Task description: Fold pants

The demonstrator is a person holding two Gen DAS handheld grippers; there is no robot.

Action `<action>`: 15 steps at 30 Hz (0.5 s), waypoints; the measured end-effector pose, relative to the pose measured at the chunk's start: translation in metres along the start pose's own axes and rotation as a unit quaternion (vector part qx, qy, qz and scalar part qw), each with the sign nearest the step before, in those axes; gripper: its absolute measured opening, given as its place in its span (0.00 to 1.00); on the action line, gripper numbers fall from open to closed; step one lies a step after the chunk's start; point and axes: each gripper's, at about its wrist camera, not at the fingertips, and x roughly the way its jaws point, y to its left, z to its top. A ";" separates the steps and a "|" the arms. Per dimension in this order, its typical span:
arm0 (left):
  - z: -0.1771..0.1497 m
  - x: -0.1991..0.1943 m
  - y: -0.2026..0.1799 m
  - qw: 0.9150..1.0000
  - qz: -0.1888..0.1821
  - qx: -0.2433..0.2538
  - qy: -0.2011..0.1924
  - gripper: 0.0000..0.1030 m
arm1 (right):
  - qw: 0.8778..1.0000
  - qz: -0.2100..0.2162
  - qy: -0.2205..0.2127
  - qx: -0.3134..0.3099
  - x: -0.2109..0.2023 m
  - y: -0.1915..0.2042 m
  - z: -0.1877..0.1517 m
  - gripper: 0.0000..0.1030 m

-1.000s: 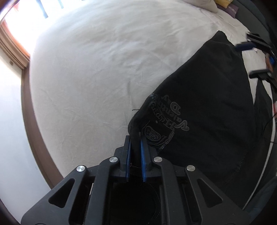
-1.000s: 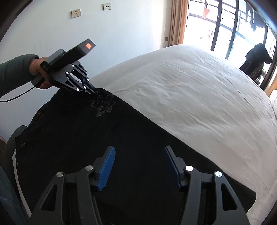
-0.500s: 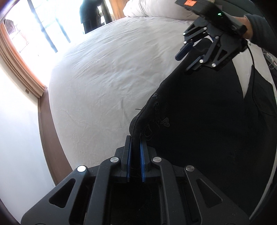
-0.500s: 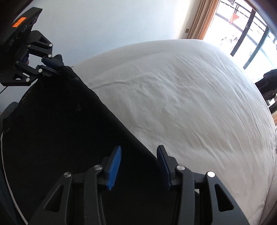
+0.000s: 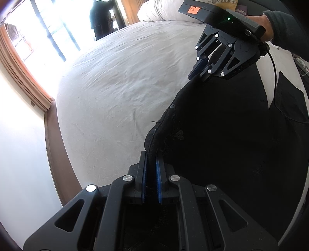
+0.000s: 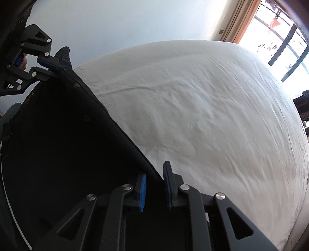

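The black pants (image 5: pixel 222 135) hang stretched between my two grippers above the white bed (image 5: pixel 119 86). My left gripper (image 5: pixel 151 154) is shut on one corner of the top edge. In the right wrist view the left gripper (image 6: pixel 52 66) holds that corner at the far left. My right gripper (image 6: pixel 154 173) has its blue pads closed narrowly around the other end of the pants edge (image 6: pixel 96 135). In the left wrist view the right gripper (image 5: pixel 200 71) grips the far corner, held by a hand.
The white bed sheet (image 6: pixel 202 115) spreads wide beyond the pants. A window with curtains (image 5: pixel 25 63) lies to the left, pillows (image 5: pixel 164 11) at the head of the bed. A wooden bed frame edge (image 5: pixel 56 154) runs beside the wall.
My right gripper has closed from wide open onto the pants edge. Both grippers have lifted the pants edge taut off the bed.
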 end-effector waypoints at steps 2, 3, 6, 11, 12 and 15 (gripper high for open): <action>0.000 0.000 -0.001 1.000 0.000 -0.001 -0.001 0.07 | 1.000 -0.004 -0.005 0.000 -0.003 0.001 0.000 0.17; 0.000 0.000 -0.001 1.000 0.000 -0.001 -0.002 0.07 | 1.000 -0.006 -0.006 0.000 -0.004 0.002 0.000 0.17; 0.001 -0.002 -0.001 1.000 -0.001 -0.003 -0.004 0.07 | 1.000 -0.008 -0.007 0.000 -0.006 0.005 0.000 0.11; 0.003 -0.009 -0.003 1.000 0.000 -0.007 -0.009 0.06 | 1.000 -0.013 -0.003 -0.008 -0.009 0.013 0.003 0.05; 0.003 -0.011 -0.003 1.000 0.000 -0.008 -0.011 0.06 | 1.000 -0.014 -0.005 -0.007 -0.012 0.013 0.003 0.05; 0.005 -0.021 -0.007 1.000 0.001 -0.010 -0.019 0.06 | 1.000 -0.021 -0.014 -0.006 -0.028 0.016 0.000 0.04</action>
